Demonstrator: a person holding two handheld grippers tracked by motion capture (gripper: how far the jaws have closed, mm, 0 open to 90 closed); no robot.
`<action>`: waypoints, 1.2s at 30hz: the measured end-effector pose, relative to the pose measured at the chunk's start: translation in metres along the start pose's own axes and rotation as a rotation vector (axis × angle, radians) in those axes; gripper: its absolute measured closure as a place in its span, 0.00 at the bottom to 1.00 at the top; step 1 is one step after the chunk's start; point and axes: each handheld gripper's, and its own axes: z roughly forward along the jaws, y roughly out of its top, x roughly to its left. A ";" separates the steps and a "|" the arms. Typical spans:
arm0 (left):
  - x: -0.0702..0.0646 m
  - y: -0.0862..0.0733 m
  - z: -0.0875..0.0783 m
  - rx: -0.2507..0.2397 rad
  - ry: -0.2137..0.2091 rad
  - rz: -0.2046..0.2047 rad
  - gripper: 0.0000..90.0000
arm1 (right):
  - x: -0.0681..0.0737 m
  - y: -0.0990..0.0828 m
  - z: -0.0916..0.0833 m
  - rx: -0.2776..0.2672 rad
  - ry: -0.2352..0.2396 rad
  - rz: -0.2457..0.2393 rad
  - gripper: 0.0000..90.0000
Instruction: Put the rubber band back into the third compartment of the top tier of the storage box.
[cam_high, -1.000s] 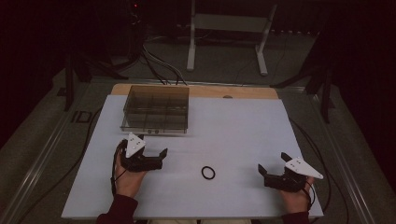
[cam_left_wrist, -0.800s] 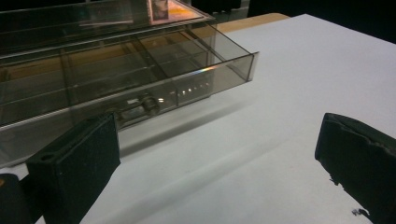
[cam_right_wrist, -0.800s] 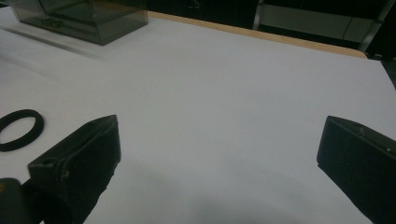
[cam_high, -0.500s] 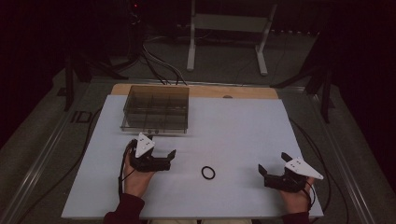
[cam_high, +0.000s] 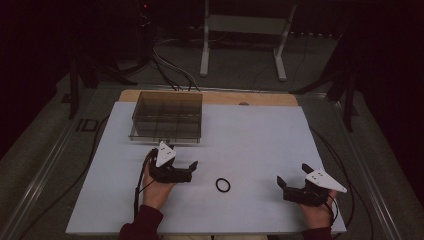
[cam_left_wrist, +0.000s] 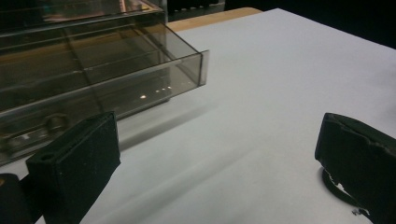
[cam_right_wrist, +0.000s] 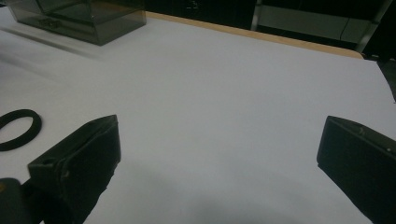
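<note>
Thin black ring (cam_high: 223, 185), matte white table (cam_high: 250, 135), clear compartmented box (cam_high: 167, 116)

The high view looks forward and down over the whole white rectangular table (cam_high: 250, 135). The 2 gripper views sit low, close to the tabletop (each between its own jaws), sharing the smoky transparent plastic box (cam_left_wrist: 93, 60) at upper left.

One black ring (cam_high: 223, 185), one clear box (cam_high: 167, 116)

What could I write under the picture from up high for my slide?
Two open grippers, left gripper and right gripper, flank a black ring on a white table, clear box behind.
</note>
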 end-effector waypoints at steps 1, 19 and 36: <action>-0.001 0.000 0.001 0.002 -0.005 0.002 0.01 | 0.000 0.000 0.000 0.000 0.000 -0.001 0.00; -0.029 0.001 0.026 0.029 -0.085 0.031 0.02 | 0.000 0.000 0.000 -0.002 -0.002 -0.003 0.00; -0.057 -0.009 0.051 0.141 -0.213 0.034 0.09 | 0.000 0.000 0.000 -0.002 -0.004 -0.003 0.00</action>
